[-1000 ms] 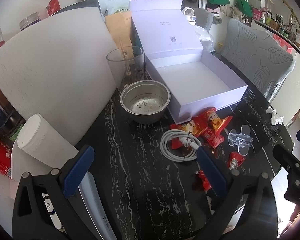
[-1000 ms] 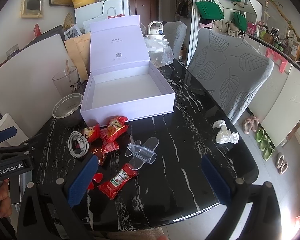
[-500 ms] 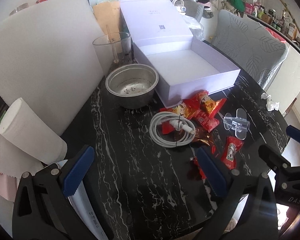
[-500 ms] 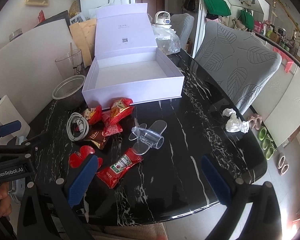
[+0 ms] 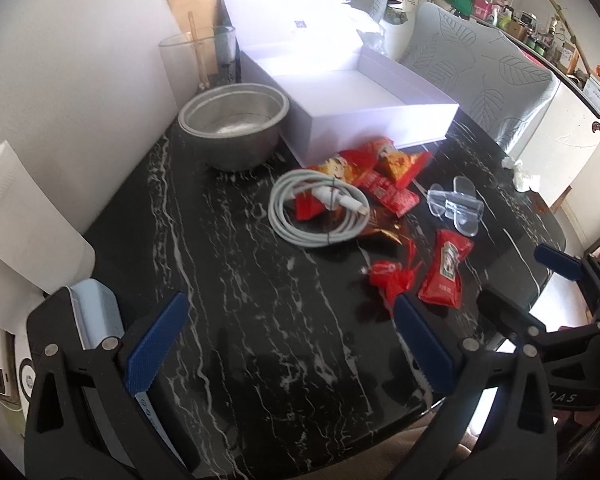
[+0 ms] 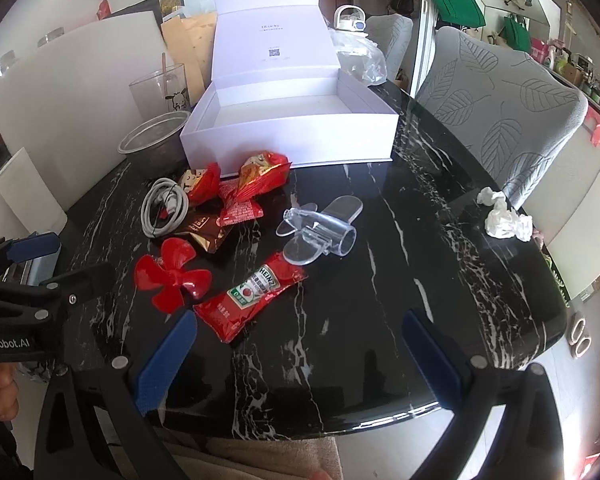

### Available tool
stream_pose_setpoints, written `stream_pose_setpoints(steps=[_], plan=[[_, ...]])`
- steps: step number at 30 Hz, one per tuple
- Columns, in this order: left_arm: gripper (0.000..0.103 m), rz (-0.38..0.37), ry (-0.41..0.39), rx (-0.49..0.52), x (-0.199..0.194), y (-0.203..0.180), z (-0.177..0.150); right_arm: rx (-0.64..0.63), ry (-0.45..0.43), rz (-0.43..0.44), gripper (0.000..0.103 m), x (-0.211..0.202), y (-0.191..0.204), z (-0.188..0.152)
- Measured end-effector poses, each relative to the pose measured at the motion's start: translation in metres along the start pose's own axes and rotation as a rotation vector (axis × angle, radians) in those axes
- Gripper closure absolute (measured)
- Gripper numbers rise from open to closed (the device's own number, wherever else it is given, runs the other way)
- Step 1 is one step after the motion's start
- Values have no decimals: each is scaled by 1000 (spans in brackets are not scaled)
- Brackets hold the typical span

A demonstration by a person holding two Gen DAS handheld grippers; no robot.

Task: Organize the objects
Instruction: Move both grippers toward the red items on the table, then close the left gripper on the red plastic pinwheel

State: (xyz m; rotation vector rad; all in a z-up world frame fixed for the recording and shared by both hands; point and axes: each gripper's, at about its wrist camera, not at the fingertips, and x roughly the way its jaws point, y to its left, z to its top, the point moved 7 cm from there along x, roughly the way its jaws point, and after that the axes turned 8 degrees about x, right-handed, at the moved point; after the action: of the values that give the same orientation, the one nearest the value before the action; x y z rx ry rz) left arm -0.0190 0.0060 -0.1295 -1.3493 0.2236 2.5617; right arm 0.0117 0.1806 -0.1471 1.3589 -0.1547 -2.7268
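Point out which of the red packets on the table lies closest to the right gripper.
The Heinz ketchup sachet, lying flat just ahead of the right gripper. The other red snack packets are bunched farther back, near the open white box.

Glossy stone, dull metal, shiny foil

The counter (image 6: 380,280) looks like polished black marble; the bowl (image 5: 236,132) is brushed metal, the ketchup sachet (image 6: 252,294) glossy foil, the box (image 6: 292,136) matt card, the clear holder (image 6: 320,228) probably plastic.

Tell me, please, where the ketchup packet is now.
In the right wrist view, the ketchup packet lies flat on the black table, between the red propeller on its left and the clear plastic piece behind it.
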Motion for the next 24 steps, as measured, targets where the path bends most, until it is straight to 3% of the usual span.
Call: stream_pose_setpoints(steps=[6, 11, 14, 19, 24], plan=[[2, -57, -13, -14, 0, -4, -2, 15, 4, 40, 3, 8, 0, -1], [5, -97, -47, -14, -2, -11, 6, 16, 6, 44, 14, 11, -6, 0], [13, -115, -37, 15, 3, -20, 10, 12, 15, 52, 19, 13, -8, -2], [35, -161, -6, 48, 14, -34, 11, 6, 16, 60, 20, 15, -12, -3], [46, -217, 18, 67, 25, -48, 11, -5, 20, 74, 20, 18, -12, -2]])
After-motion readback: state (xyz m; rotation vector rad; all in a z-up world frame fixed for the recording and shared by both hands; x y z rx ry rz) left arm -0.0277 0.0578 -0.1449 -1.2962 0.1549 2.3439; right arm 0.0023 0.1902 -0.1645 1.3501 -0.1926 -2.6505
